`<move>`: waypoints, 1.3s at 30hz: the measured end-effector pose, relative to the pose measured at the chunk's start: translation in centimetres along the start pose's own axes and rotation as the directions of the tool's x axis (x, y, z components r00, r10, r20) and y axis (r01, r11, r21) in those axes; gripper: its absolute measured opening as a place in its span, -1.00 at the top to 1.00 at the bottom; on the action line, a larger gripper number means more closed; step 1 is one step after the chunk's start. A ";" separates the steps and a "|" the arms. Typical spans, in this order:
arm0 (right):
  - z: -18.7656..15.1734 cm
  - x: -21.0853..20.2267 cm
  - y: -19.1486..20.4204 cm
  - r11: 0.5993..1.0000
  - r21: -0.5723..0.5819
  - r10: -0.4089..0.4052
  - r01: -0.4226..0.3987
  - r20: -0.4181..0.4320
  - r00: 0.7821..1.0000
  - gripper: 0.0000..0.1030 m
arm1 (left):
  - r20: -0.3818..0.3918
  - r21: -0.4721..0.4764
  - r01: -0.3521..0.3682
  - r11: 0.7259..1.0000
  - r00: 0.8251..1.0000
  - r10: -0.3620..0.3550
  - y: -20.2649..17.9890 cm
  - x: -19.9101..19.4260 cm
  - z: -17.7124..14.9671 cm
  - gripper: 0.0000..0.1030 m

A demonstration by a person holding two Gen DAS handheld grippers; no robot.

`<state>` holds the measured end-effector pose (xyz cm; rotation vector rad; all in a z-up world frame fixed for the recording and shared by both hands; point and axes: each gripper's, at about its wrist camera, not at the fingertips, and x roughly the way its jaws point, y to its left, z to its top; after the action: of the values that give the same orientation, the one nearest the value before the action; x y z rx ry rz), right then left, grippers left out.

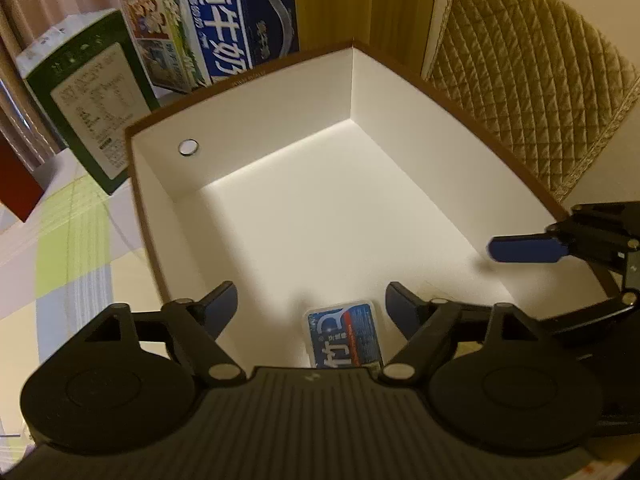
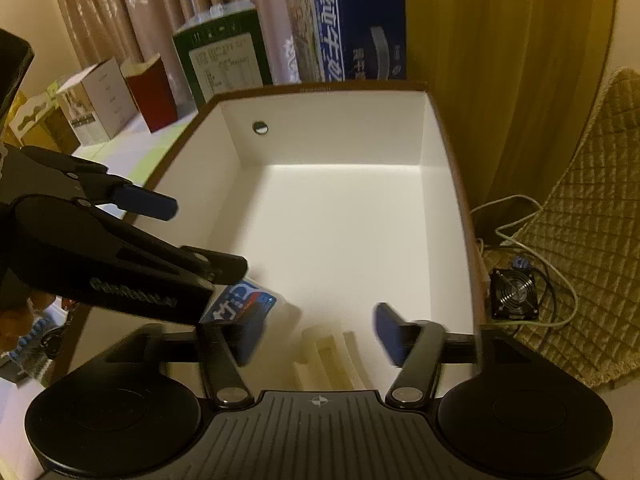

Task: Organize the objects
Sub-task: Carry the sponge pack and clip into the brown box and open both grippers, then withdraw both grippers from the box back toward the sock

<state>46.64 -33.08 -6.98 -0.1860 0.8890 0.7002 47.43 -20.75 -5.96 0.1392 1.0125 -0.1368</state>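
A large brown box with a white inside lies open below both grippers. A small blue and white packet lies on the box floor near its front wall. My left gripper is open above the packet, with nothing between its fingers. It also shows in the right wrist view. My right gripper is open and empty over a cream ridged item on the box floor. One of its blue fingertips shows in the left wrist view.
A green carton and a blue milk carton stand behind the box. A red box and a white box stand further left. A quilted chair and a small fan with cables are to the right.
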 end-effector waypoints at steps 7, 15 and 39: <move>-0.8 -3.6 0.5 0.998 0.059 0.014 -0.017 0.054 0.998 -0.65 | 0.057 -0.041 0.012 0.999 0.998 -0.009 1.4 -4.3 -1.0 -0.66; -1.3 -6.5 1.4 0.995 0.096 0.020 -0.029 0.097 0.995 -0.85 | 0.080 -0.095 0.027 0.995 0.997 -0.019 1.9 -8.3 -3.3 -0.68; -5.2 -10.0 8.7 0.986 0.155 0.045 -0.063 0.121 0.992 -0.88 | 0.083 -0.228 0.003 0.974 0.996 0.016 5.9 -15.9 -14.9 -0.70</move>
<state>33.56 -33.46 -1.48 0.0213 0.8352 0.6805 27.73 -11.45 0.14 -0.0729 0.9359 -0.0194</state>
